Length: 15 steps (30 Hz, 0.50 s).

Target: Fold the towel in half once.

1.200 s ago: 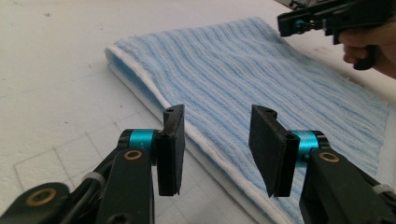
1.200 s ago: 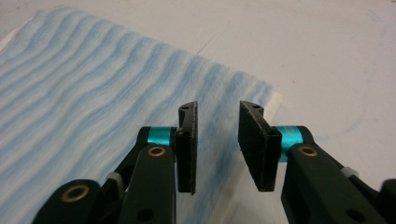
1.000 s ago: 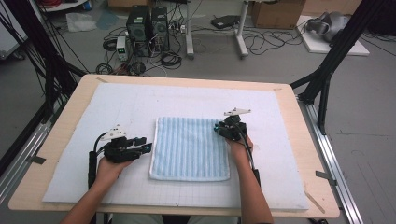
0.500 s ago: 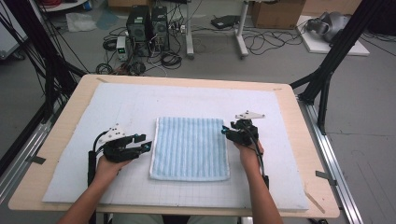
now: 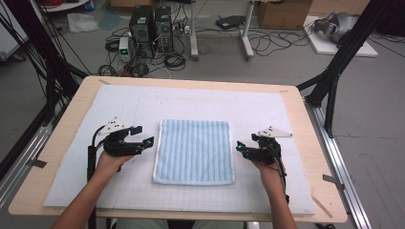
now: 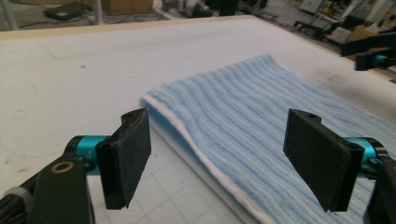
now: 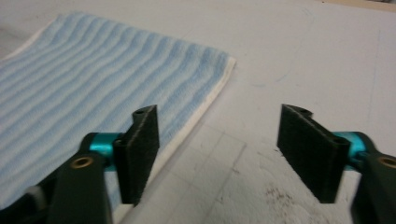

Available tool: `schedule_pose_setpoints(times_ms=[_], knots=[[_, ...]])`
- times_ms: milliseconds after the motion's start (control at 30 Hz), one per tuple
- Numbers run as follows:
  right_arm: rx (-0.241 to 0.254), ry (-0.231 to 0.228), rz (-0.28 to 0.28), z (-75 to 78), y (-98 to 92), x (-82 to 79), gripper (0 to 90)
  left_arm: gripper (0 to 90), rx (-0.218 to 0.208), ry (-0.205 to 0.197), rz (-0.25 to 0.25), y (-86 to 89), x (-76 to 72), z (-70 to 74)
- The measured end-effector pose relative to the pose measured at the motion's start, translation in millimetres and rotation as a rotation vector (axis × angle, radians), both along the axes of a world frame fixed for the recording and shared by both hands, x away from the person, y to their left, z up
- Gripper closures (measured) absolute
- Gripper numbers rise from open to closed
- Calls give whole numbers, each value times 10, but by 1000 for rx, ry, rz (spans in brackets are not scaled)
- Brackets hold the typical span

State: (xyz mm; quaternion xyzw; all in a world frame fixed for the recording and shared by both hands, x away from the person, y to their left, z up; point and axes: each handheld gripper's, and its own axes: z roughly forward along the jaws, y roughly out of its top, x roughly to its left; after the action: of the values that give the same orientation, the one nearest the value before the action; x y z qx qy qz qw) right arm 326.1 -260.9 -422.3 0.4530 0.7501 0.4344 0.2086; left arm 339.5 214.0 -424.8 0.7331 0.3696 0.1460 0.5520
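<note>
**Towel flat, both grippers released**

The towel [image 5: 194,151] lies flat on the table [image 5: 296,109], between the two grippers. The left gripper [image 5: 149,141] sits just off its left edge, the right gripper [image 5: 239,148] just off its right edge. Both sets of fingers have just been opening and stand released, with nothing between them.

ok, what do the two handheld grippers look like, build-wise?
Both alike: left gripper and right gripper have black bodies, flat black rectangular pads, teal collars behind them, a brass-coloured rivet, a grey three-cornered top plate and a trailing black cable. Forearms bare.
</note>
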Motion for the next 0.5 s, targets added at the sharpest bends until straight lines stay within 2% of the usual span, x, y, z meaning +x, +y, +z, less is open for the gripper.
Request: schedule_pose_setpoints(times_ms=[33,100,167,300,500], knots=[[-13,-6,-9,-17,-13,-22,190,209,1,0,-8,4,-12,3],[-21,-20,-1,-37,-47,-67,153,206,-2,-25,-18,13,-28,20],[-20,-37,-12,-34,-78,-106,117,206,-25,-39,-26,26,-33,34],[-5,-76,-33,-5,-133,-160,116,206,-32,-24,-27,13,-13,11],[-13,-76,-47,-26,-155,-148,114,222,-14,-21,-32,4,-13,7]])
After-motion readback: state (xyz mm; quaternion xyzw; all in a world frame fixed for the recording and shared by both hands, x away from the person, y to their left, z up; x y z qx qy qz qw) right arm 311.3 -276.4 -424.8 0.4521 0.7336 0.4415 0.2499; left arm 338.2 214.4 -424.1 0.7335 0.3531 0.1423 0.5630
